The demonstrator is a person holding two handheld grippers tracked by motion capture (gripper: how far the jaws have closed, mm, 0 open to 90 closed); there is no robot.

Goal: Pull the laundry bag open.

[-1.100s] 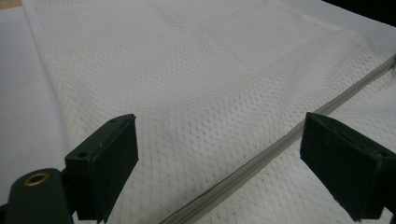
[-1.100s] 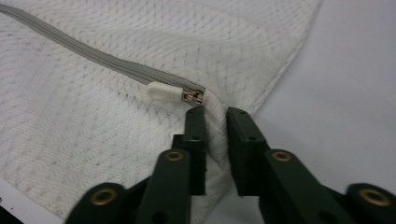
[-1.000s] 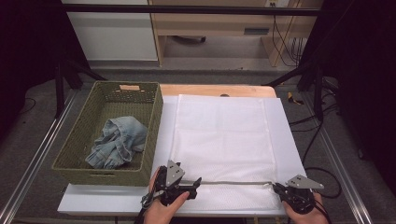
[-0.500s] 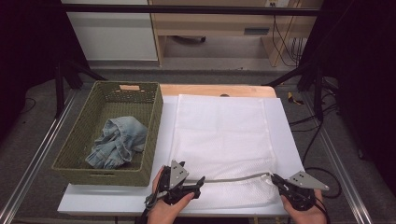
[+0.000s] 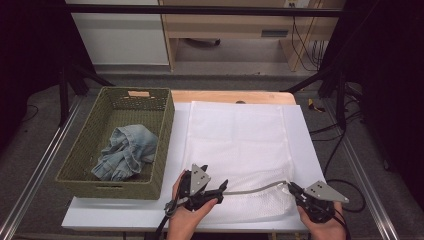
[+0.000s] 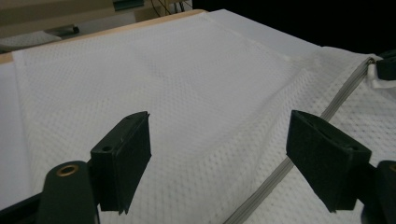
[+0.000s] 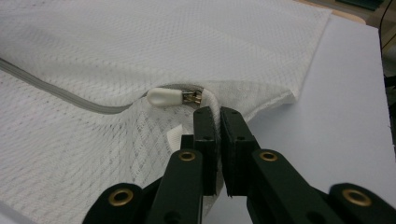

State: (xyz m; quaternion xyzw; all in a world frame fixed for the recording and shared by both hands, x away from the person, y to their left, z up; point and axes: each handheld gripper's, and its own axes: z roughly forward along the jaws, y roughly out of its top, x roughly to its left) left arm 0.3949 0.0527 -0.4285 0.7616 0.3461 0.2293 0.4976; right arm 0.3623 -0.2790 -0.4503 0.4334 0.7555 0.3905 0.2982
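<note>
My right gripper [image 7: 217, 116] pinches the white mesh laundry bag [image 5: 240, 145] by its zipper end; my left gripper [image 6: 219, 154], jaws just narrowing, holds nothing; I aim three o'clock onto the grey zipper [image 6: 280, 172].

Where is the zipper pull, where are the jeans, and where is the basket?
zipper pull [image 7: 164, 97], right gripper view, on its white tab.
jeans [image 5: 127, 151], high view, middle of the crumpled denim.
basket [image 5: 165, 131], high view, on its right wall.

Crumpled denim [image 5: 126, 158] lies in a green wicker basket [image 5: 80, 150].
</note>
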